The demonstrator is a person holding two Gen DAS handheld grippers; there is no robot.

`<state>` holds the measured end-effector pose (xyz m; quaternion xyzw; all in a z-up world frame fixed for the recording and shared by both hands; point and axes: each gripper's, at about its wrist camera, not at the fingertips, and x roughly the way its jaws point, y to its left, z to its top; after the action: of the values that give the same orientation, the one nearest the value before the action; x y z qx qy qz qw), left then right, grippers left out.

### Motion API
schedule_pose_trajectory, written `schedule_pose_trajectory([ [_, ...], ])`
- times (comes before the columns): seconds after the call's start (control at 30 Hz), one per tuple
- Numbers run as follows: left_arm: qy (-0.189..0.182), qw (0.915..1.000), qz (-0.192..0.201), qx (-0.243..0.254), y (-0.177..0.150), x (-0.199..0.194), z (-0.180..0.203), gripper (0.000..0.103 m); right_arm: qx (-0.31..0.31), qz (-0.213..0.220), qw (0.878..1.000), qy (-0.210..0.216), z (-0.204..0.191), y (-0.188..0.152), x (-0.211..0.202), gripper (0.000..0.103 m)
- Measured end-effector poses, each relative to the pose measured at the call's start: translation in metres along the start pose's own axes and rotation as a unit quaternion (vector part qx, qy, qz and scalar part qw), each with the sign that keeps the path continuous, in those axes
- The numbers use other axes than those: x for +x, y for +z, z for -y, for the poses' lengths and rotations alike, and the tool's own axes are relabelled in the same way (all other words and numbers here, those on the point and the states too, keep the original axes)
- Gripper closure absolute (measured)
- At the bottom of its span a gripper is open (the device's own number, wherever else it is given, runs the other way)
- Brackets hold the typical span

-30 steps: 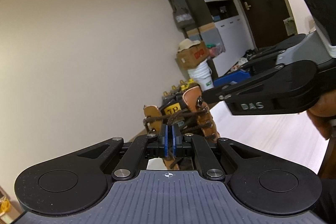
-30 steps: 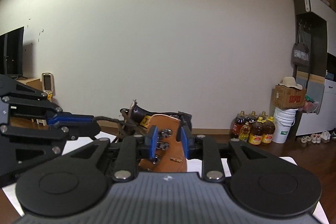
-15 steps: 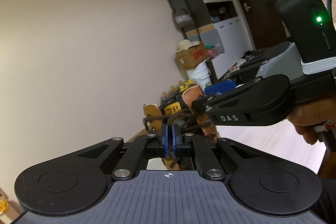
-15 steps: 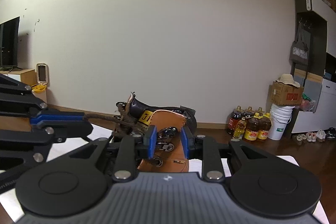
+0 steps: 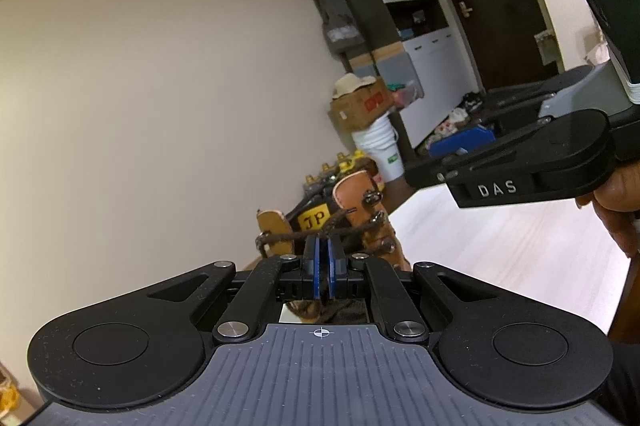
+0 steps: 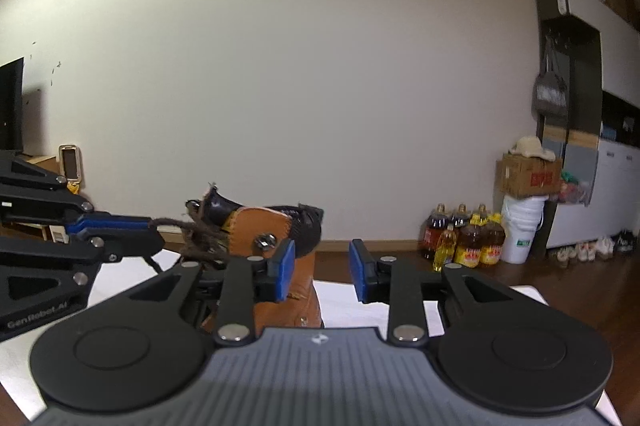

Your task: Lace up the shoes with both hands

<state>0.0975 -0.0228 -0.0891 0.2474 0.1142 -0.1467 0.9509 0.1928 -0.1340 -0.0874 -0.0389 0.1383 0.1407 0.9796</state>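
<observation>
The left gripper (image 5: 322, 268) is pinching the brown lace (image 5: 298, 235) between its nearly closed blue pads, the strand running taut to the tan boot (image 5: 356, 218) just ahead. The right gripper (image 6: 320, 272) is opening, its 2 pads spreading with nothing between them; the boot is sitting just left of that gap on the white table (image 6: 344, 302).

Boot (image 6: 276, 258) upright on table (image 6: 400, 300), near centre. Lace (image 6: 172, 222) running left from boot top to left gripper (image 6: 154, 232), at left of boot. Right gripper (image 6: 321, 266) near, just right of boot. Far right, on floor against wall: bottles (image 6: 464, 238), then bucket (image 6: 518, 230) under box (image 6: 528, 176), hat (image 6: 532, 148) on top. Cabinet (image 6: 616, 194) further right.
</observation>
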Motion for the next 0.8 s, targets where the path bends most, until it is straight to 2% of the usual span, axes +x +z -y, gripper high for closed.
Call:
schedule_pose_trajectory([
  [0.33, -0.006, 1.0, 0.002, 0.0, 0.004, 0.003, 0.007, 0.098, 0.009, -0.01, 1.0, 0.007, 0.008, -0.005, 0.002, 0.07],
  [0.8, -0.02, 0.9994, -0.02, 0.018, 0.003, 0.012, 0.012, 0.098, -0.001, -0.014, 1.0, 0.025, 0.007, -0.003, 0.006, 0.07],
])
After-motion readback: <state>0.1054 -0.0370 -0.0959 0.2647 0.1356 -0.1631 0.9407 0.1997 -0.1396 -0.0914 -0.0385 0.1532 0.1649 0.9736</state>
